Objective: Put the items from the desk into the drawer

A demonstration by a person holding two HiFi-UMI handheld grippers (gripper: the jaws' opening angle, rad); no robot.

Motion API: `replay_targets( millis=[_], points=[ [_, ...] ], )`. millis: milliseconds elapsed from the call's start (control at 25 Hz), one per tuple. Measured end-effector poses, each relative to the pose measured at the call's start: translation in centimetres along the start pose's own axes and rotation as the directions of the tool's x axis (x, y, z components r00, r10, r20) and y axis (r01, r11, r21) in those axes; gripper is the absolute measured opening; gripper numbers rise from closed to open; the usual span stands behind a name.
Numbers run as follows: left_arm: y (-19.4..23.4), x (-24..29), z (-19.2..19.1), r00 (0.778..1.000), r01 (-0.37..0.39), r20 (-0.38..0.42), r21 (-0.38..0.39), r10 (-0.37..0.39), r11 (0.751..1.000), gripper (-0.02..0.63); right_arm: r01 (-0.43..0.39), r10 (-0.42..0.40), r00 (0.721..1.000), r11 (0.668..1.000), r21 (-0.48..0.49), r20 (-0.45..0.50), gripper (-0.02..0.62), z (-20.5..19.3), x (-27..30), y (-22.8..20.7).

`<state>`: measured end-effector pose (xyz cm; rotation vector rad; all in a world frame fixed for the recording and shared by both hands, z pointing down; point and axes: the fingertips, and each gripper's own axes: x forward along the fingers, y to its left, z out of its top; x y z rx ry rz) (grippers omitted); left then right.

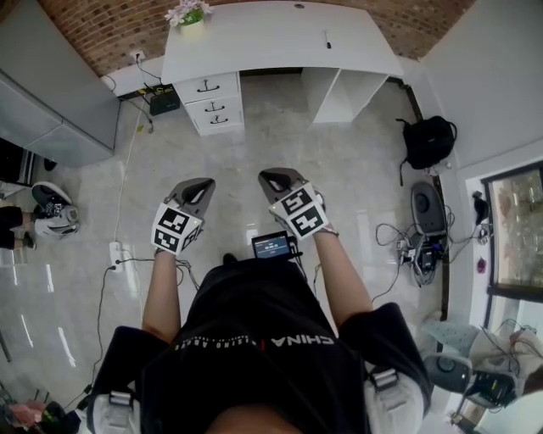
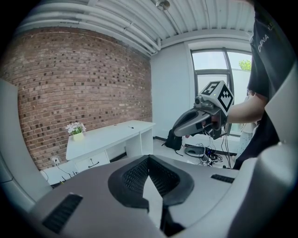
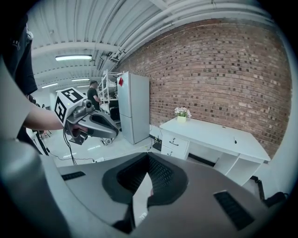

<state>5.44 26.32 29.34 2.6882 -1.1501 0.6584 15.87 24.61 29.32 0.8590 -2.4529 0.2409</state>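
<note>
The brick wall runs rough and red behind everything, and the pale floor below it is glossy enough to throw back the light. Against the wall stands the white desk, smooth and flat-topped. It has a stack of three drawers under one end, all pushed in, each with a thin dark curved handle. A tall grey cabinet with plain flat faces stands off beyond the drawer end. The person, in a dark shirt, stands well back from the desk on the open floor, forearms held forward. A soft black backpack slumps by the side wall. The left gripper and the right gripper are smooth grey shells tapering to a point, each carrying a cube of black-and-white squares. Both are clenched tip to tip on nothing, their inner faces dark and ribbed, and they angle toward each other without touching. A small pot of pale flowers sits on the desktop at the drawer end, by the wall. Smallest is a slim dark pen-like item lying on the desktop toward the other end. Its long axis runs roughly from back edge to front; which end leads I cannot tell.
</note>
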Motion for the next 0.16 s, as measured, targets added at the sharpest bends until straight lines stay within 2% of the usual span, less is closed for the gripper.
replay_targets(
  millis=[160],
  points=[
    [-0.17,0.03,-0.17,1.000,-0.001,-0.007,0.002,0.001,1.000,0.012,0.005,-0.005,1.000,1.000,0.002,0.004,0.015,-0.05,-0.21,-0.22]
  ],
)
